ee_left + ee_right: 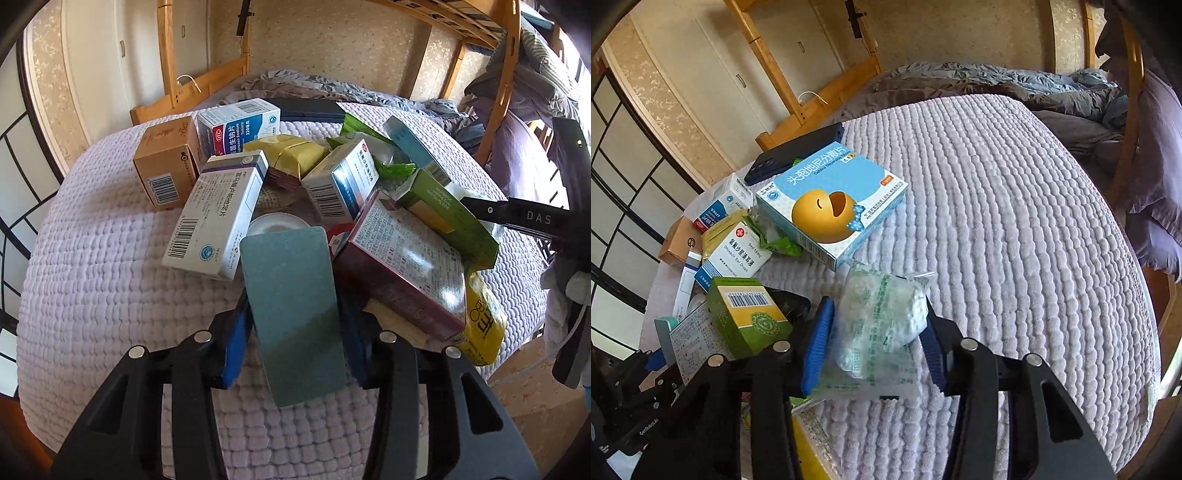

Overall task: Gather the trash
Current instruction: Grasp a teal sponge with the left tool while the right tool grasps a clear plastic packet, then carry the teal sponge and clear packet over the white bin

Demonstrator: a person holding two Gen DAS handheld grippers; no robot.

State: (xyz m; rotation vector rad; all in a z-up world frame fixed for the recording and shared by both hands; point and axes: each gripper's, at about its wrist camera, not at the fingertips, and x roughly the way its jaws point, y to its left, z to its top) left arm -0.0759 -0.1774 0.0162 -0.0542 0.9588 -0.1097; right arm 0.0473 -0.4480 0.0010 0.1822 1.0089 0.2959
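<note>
In the left wrist view my left gripper (293,306) is shut on a flat teal box (284,254), with the blue pads (236,332) pressing its two long sides. The box stands at the near edge of a pile of cartons: a white medicine box (218,218), a maroon box (402,258) and a green box (443,206). In the right wrist view my right gripper (878,306) is shut on a clear plastic bag (879,321) with white stuff inside, resting on the lilac bedspread (1015,221). A blue box with a yellow cartoon (831,199) lies just beyond it.
A brown carton (164,162) and a yellow packet (484,325) flank the pile. A dark flat case (798,151) lies at the far side. Rumpled grey bedding (997,81) and a wooden bed frame (820,96) stand behind. The bedspread's right half is bare.
</note>
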